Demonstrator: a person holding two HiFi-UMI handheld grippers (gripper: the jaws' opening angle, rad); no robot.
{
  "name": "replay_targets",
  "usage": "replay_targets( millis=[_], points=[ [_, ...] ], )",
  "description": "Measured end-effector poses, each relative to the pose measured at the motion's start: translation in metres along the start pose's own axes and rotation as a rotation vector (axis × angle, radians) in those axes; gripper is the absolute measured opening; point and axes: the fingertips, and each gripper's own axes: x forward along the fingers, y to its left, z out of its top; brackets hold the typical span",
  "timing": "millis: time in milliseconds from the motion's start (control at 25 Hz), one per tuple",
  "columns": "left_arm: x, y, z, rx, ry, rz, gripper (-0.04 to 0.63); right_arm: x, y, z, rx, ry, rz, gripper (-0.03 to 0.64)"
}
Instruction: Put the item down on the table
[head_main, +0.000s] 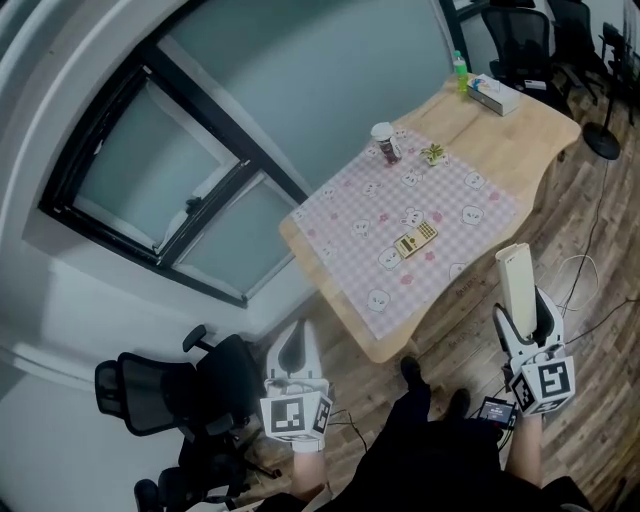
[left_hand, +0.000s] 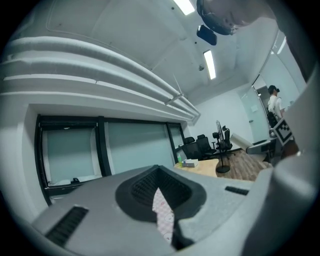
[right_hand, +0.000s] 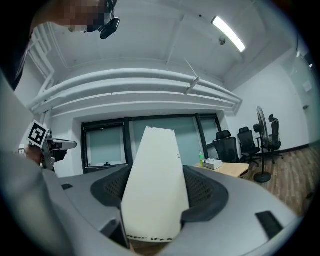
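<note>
Pinching the near end of a long cream-white slab (head_main: 517, 278), the right tongs (head_main: 524, 318) are holding it in the air above the wooden floor (head_main: 590, 230), off the counter (head_main: 520, 140) and just beyond its edge at about 5 o'clock. In the head view the slab's long axis is running from 6 to 12 o'clock, with the free end pointing toward 12 and leaning a touch to 11. In the right gripper view it is rising straight out from between the ribbed pads, which are pressing on its two broad sides. The slab is looking flat, plain and matte, narrowing toward its far end, with a thin row of dark print along the gripped end that is too small to read.

At 7 o'clock in the head view the left tongs (head_main: 297, 340) are sitting pressed together with nothing between them.

A pink-checked cloth (head_main: 440, 200) is covering the nearer part of the counter. On it a white-lidded cup (head_main: 386, 142) is standing upright, its contents not showing, with a small green thing (head_main: 433, 153) beside it and a yellow calculator (head_main: 414, 239) lying flat near the middle. On the bare wood at 12 o'clock a green bottle (head_main: 460, 70) is standing next to a tissue box (head_main: 493, 95).
</note>
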Motion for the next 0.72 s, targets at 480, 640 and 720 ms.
replay_targets(
  millis=[480, 640, 720],
  points=[
    [0.108, 0.071, -0.013, -0.018, -0.062, -0.075, 0.0, 0.129, 0.033, 0.022, -0.114, 0.0, -0.003, 0.327],
    [0.144, 0.093, -0.023, -0.023, -0.041, -0.147, -0.001, 0.172, 0.048, 0.033, -0.149, -0.001, -0.004, 0.327],
    [0.16, 0.101, -0.028, -0.026, -0.04, -0.176, 0.0, 0.191, 0.055, 0.033, -0.161, 0.011, -0.007, 0.327]
  ],
)
